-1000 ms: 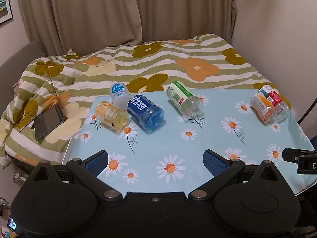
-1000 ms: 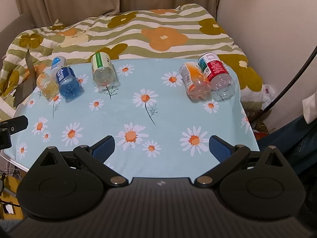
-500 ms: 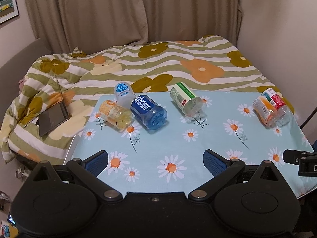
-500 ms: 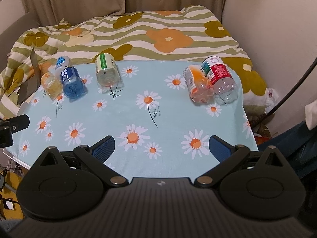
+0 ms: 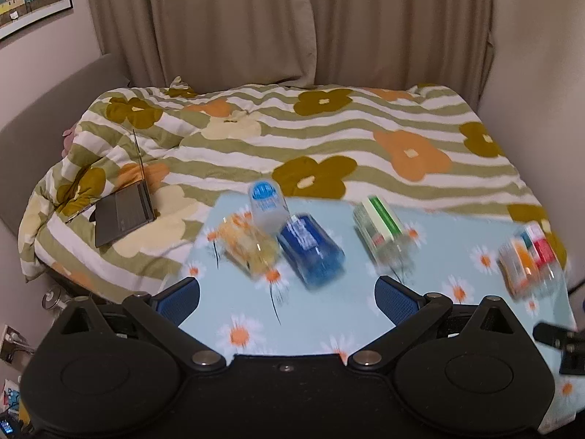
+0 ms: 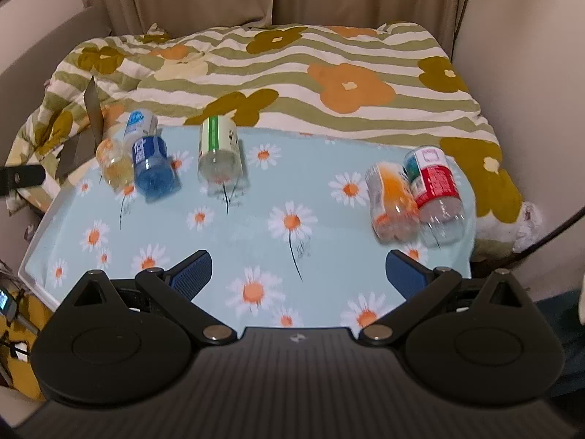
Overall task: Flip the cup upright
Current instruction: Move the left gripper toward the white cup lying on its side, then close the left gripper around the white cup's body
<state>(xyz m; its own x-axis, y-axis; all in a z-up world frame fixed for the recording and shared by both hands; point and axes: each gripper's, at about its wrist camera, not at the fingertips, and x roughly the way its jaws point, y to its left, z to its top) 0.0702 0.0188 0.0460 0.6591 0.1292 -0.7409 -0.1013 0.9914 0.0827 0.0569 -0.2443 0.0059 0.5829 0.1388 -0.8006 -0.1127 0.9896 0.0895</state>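
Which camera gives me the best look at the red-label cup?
The right wrist view: the red-label cup lies on its side, whole and fairly sharp, against the orange cup. In the left wrist view it sits at the far right edge, badly motion-blurred and hard to separate from its neighbour.

No text can be read. The blue cup (image 6: 153,168), the green-labelled cup (image 6: 218,153) and the red-labelled cup (image 6: 435,186), lying on the daisy-print table (image 6: 292,226), carry printed labels too blurred to make out.
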